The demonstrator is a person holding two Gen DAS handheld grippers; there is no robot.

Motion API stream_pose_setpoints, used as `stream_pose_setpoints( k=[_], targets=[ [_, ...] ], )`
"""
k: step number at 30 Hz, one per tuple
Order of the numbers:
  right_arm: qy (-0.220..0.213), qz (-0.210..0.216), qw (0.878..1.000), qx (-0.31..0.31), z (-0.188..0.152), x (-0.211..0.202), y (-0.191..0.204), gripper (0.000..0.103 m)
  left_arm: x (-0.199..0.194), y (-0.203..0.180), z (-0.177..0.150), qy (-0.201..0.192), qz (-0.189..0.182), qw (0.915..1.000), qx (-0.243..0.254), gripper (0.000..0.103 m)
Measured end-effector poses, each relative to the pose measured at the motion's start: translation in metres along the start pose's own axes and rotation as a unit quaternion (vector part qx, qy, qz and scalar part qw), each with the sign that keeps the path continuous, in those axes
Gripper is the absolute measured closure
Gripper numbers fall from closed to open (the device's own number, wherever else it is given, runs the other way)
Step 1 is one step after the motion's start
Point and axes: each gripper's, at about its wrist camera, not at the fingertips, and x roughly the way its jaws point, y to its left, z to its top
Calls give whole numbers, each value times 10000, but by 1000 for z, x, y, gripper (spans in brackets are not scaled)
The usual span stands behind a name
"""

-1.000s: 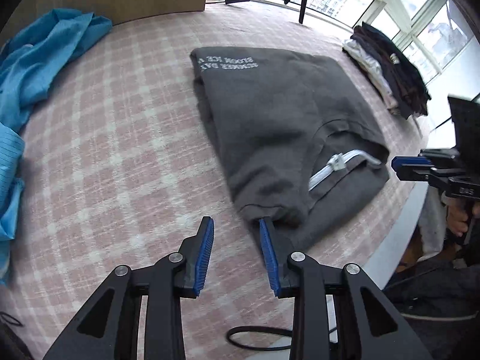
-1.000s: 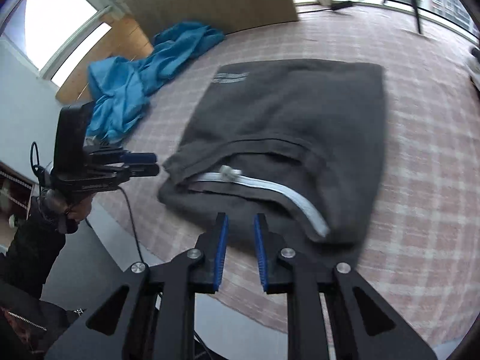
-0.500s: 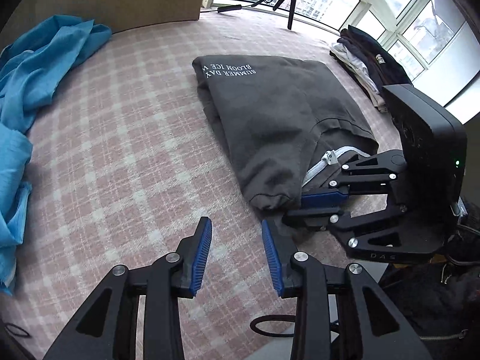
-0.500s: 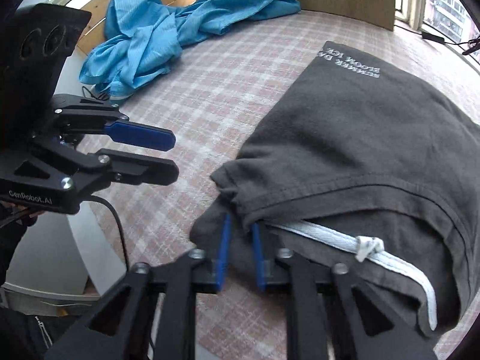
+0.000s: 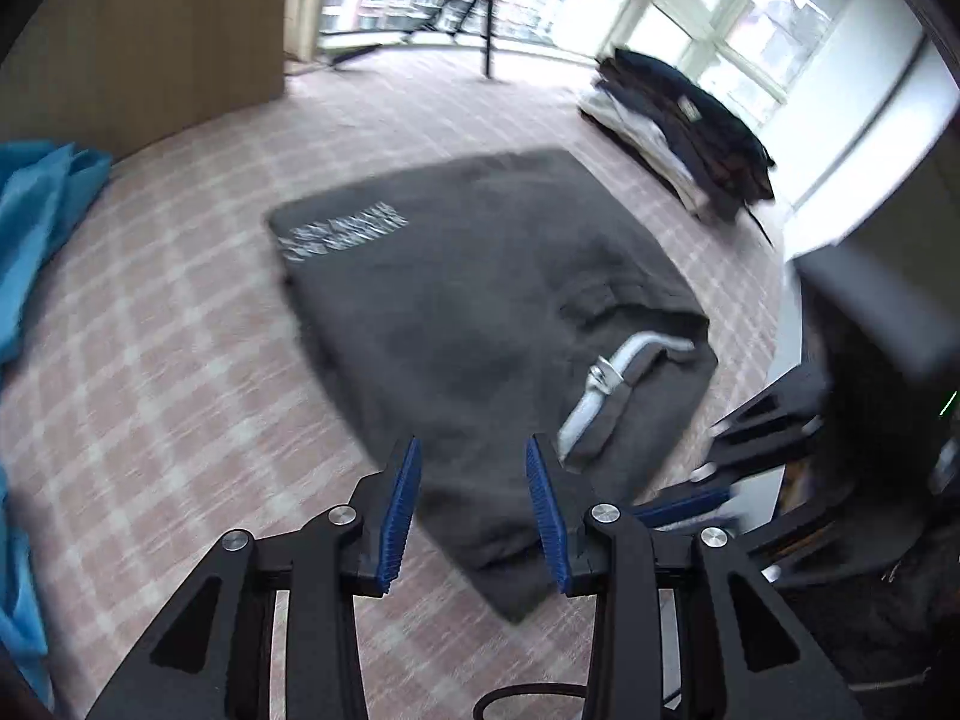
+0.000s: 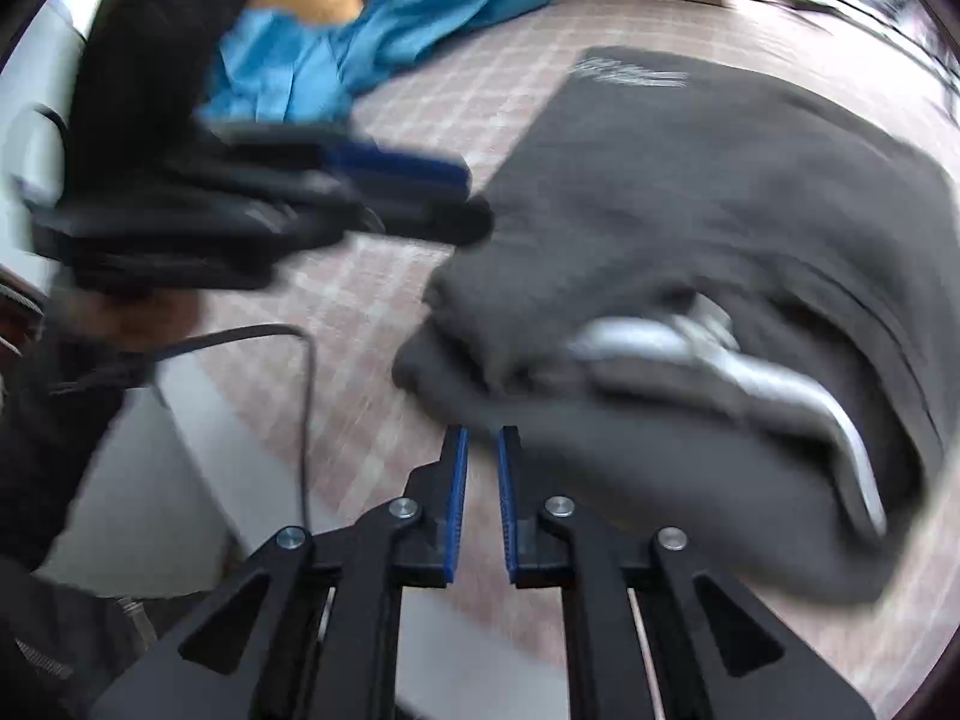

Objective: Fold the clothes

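Your left gripper (image 5: 471, 504) stands apart over the near corner of the folded grey garment (image 5: 480, 312), its pads clear of the cloth. Your right gripper (image 6: 482, 504) is parting its narrow jaws with nothing between them, just beside the garment's waistband edge on the pink checked tablecloth (image 5: 180, 324).
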Motion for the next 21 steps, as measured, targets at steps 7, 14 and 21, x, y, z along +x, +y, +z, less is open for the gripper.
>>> stream_pose_setpoints(
  k=[7,14,21],
  targets=[
    [-757,-1376,9757,1529,-57,-76,-112,82,-9,-14,11,196,221,9995,-71,71],
    [-903,-1298,9719,1744,-57,-66,-147,83,14,-133,64,142,-809,9945,657,66],
    [-1064,-1105,9804,1240,-57,-59,-143,83,77,-162,84,648,-788,9941,363,68]
  ],
)
